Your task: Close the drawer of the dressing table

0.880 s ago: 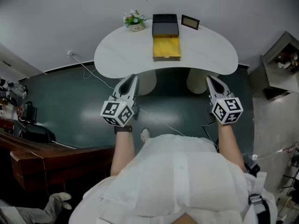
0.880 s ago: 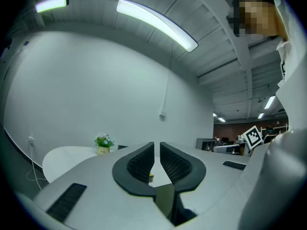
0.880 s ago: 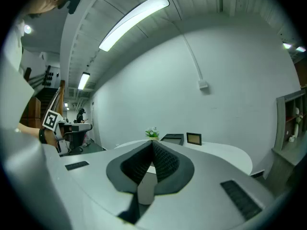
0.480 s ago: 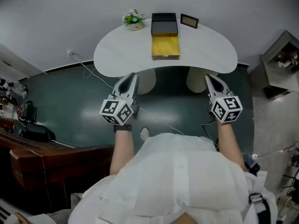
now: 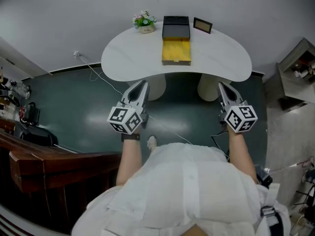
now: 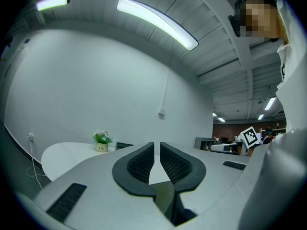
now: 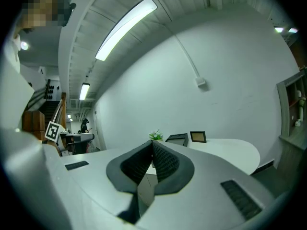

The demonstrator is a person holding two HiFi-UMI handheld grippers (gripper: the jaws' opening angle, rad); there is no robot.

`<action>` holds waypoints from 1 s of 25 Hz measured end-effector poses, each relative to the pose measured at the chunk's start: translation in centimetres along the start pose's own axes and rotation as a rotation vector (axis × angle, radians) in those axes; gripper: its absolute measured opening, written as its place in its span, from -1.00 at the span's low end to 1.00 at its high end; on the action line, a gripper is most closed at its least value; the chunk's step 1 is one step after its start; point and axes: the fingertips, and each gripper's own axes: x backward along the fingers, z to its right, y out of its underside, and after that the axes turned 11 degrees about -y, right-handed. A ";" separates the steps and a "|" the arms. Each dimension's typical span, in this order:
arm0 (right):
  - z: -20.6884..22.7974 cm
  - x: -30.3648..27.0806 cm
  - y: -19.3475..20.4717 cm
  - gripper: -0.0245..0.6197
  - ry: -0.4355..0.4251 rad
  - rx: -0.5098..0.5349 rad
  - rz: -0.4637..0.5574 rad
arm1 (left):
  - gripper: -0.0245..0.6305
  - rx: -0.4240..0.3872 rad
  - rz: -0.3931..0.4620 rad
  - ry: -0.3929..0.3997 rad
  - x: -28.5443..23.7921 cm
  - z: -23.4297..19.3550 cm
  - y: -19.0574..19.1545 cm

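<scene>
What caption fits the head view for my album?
Left gripper and right gripper, both shut, face the white table with its yellow drawer open.

A small flower pot [image 5: 144, 22] and a picture frame [image 5: 202, 25] stand well apart.

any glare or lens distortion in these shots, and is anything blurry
Head view: sharp, evenly lit, soft sheen on the green floor. Left gripper view: strong fisheye, black corners, ceiling light strip blown out. Right gripper view: same fisheye, its light strip overexposed.
</scene>
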 end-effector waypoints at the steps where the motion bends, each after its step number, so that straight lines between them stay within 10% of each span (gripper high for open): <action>1: 0.1 0.1 0.0 -0.90 0.000 0.000 -0.001 | -0.78 0.001 -0.002 0.001 0.0 0.1 0.1; 25: 3.8 -6.5 2.1 -0.90 -0.019 -0.071 -0.042 | -0.78 0.014 -0.087 0.010 -6.2 -3.6 2.5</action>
